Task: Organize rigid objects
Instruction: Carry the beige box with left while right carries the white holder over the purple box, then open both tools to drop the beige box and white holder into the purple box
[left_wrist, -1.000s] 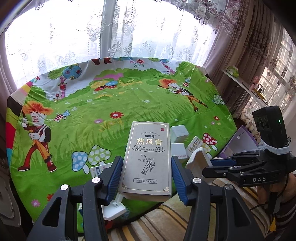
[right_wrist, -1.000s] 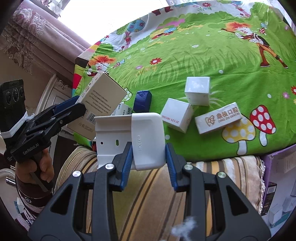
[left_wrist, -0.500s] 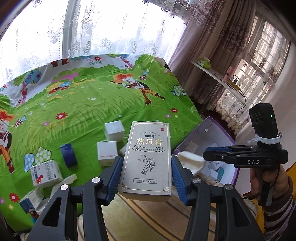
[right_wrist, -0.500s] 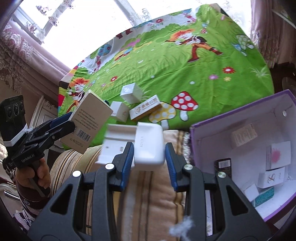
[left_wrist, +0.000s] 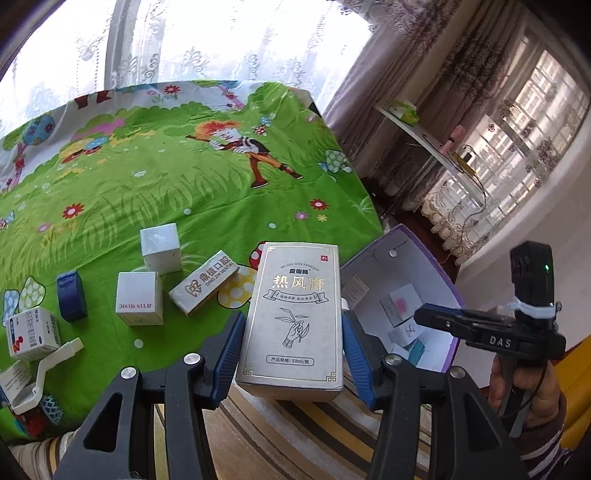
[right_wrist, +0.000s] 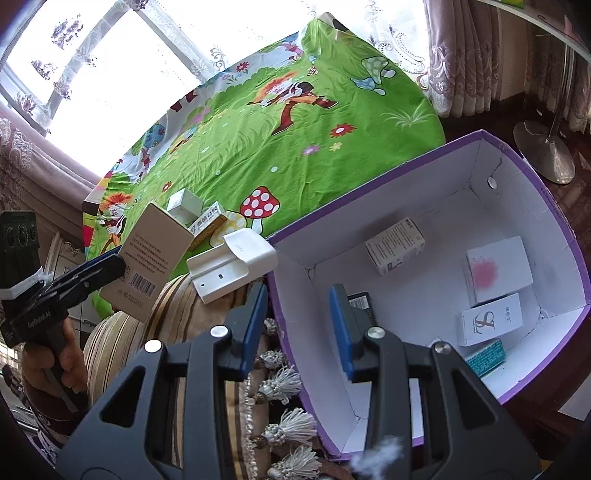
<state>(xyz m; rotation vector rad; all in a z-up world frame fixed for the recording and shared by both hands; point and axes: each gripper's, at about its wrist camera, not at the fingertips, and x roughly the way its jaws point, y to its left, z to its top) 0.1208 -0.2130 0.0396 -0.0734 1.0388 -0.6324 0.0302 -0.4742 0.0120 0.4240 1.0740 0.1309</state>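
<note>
Left wrist view: the left gripper (left_wrist: 291, 341) is clamped on a tall silver carton (left_wrist: 293, 317), upright between its blue pads. Behind the carton lies the green cartoon tabletop (left_wrist: 177, 184). On it, left of the carton, sit a long white dental box (left_wrist: 204, 282), a white cube marked JYIN MUSIC (left_wrist: 139, 298), a plain white cube (left_wrist: 160, 248), a blue roll (left_wrist: 71, 295) and a medicine box (left_wrist: 32, 332). Right of the carton stands the purple storage box (left_wrist: 452, 291), partly hidden by the carton and by the right gripper (left_wrist: 424, 317), seen from the side; whether it is open cannot be told here.

Right wrist view: the right gripper (right_wrist: 298, 326) is spread wide and empty, straddling the near wall of the purple storage box (right_wrist: 554, 206). A white plastic holder (right_wrist: 232, 264) sits just left of the box's corner, in front of the tabletop edge. Inside the box lie several small cartons (right_wrist: 498, 273). Left of the holder, the left gripper (right_wrist: 99, 273) holds the silver carton (right_wrist: 155, 258), tilted.
</note>
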